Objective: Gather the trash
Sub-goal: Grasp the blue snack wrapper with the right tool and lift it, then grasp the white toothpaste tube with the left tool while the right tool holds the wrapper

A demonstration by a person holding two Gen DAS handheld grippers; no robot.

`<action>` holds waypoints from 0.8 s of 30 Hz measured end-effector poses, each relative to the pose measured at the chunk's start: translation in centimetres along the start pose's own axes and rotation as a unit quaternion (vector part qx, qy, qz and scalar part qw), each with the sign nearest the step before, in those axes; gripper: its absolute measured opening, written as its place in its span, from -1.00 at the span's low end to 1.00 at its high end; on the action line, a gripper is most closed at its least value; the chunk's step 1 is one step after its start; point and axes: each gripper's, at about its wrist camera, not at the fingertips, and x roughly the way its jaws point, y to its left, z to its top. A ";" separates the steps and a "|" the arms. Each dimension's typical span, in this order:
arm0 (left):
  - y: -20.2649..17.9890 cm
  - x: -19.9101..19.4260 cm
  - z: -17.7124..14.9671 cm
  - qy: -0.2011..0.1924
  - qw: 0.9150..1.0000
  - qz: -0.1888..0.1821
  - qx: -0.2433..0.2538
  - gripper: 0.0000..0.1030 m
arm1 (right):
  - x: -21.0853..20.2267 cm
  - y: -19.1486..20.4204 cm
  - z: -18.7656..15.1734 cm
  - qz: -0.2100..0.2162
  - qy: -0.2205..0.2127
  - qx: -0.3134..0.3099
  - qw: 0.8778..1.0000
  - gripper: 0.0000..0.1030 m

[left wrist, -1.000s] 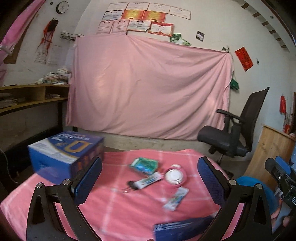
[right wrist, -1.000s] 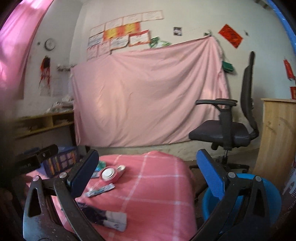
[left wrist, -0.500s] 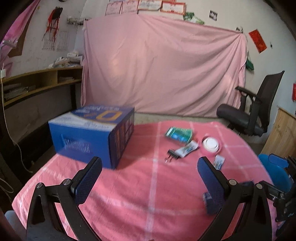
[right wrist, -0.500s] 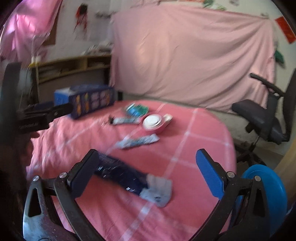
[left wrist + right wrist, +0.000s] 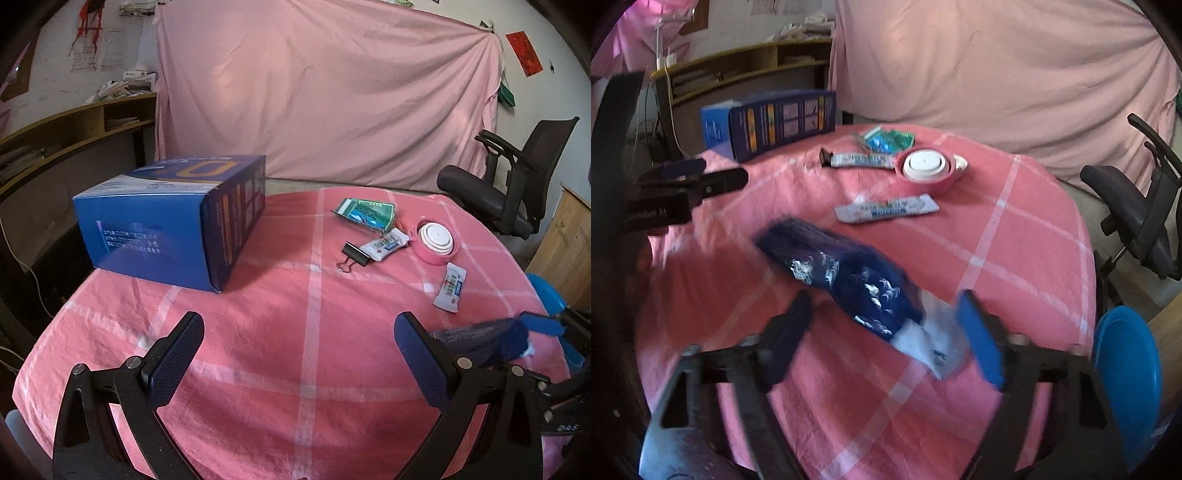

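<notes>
- Trash lies on the pink checked tablecloth (image 5: 1015, 236): a dark blue wrapper (image 5: 846, 277) nearest, a white sachet (image 5: 886, 208) behind it, then a second sachet (image 5: 860, 159) with a black binder clip (image 5: 356, 254) at its end, and a green packet (image 5: 890, 138).
- Right gripper (image 5: 882, 339) has its jaws wide but closing; the white end of the dark blue wrapper lies between them, and the pads do not press on it.
- Left gripper (image 5: 295, 350) is wide apart over bare cloth and holds nothing.
- Beside the sachets stands a pink round container (image 5: 929, 170) with a white lid.
- At the far left of the table sits a blue box (image 5: 173, 218).
- Off the right edge of the table, lower down, is a blue bin (image 5: 1126, 376).
</notes>
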 end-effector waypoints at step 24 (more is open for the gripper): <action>-6.2 3.6 1.3 0.076 0.984 -0.132 0.089 0.39 | -2.8 -5.1 -1.4 0.022 -0.046 0.101 0.994 -0.16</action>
